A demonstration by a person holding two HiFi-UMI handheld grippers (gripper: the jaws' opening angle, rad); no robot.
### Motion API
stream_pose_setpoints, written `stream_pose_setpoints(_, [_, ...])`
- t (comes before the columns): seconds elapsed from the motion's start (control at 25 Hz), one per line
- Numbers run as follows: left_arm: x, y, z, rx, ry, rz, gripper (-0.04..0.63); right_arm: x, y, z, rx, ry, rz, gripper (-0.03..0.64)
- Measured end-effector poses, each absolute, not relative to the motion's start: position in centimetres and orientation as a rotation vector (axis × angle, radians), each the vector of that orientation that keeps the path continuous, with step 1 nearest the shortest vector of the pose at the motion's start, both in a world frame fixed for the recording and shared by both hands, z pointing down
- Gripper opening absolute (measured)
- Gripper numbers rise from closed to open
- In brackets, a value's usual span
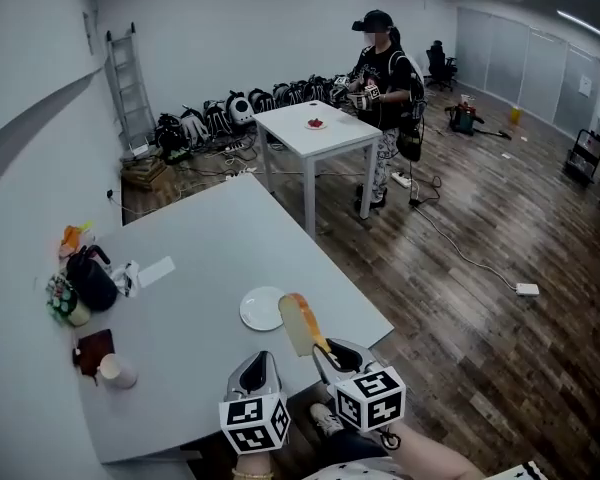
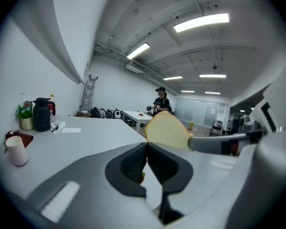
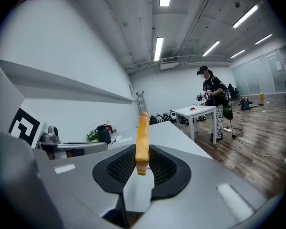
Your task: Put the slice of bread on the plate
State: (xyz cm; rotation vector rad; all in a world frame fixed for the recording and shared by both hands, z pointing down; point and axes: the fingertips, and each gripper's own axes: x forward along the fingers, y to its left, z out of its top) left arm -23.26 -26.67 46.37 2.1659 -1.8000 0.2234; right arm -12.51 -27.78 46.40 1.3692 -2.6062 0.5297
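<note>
My right gripper [image 1: 325,349] is shut on the slice of bread [image 1: 302,321], which stands on edge between the pads [image 3: 142,142], crust uppermost. The slice hangs over the near edge of the grey table, just right of the white plate [image 1: 263,308]. From the left gripper view the slice [image 2: 167,131] shows as a pale rounded face to the right. My left gripper [image 1: 259,370] sits beside the right one, at the near table edge below the plate. Its jaws [image 2: 146,162] are shut with nothing between them.
On the grey table [image 1: 210,258] at the left stand a dark jug [image 1: 90,276], a small plant [image 1: 62,299], a white cup [image 1: 117,371] and a dark red cloth [image 1: 93,350]. A person [image 1: 385,88] stands by a white table [image 1: 315,133] farther back.
</note>
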Motion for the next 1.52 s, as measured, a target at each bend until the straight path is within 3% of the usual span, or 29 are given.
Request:
stream_pose_setpoints(0.68, [-33.7, -39.4, 52.9, 1.843, -1.973, 0.158, 0.008, -24.1, -42.9, 58.3, 0.949, -2.465, 0.685, 0.083])
stream_pose_setpoints(1.08, [-33.5, -42.1, 55.8, 1.765, -1.944, 0.185, 0.008, -23.6, -46.0, 60.5, 0.935, -2.417, 0.723, 0.101])
stream_pose_setpoints(1.2, [-32.8, -42.6, 56.0, 1.778, -1.932, 0.199, 0.008, -22.8, -46.7, 60.6, 0.969, -2.399, 0.622, 0.135])
stream_pose_setpoints(1.32, [-32.1, -43.0, 56.0, 1.793, -1.918, 0.196, 0.008, -22.1, -47.1, 60.6, 0.993, -2.389, 0.563, 0.214])
stream_pose_setpoints(1.52, [-31.5, -43.3, 55.6, 1.819, -1.909, 0.195, 0.008, -21.6, -47.2, 59.8, 1.023, -2.407, 0.556, 0.193])
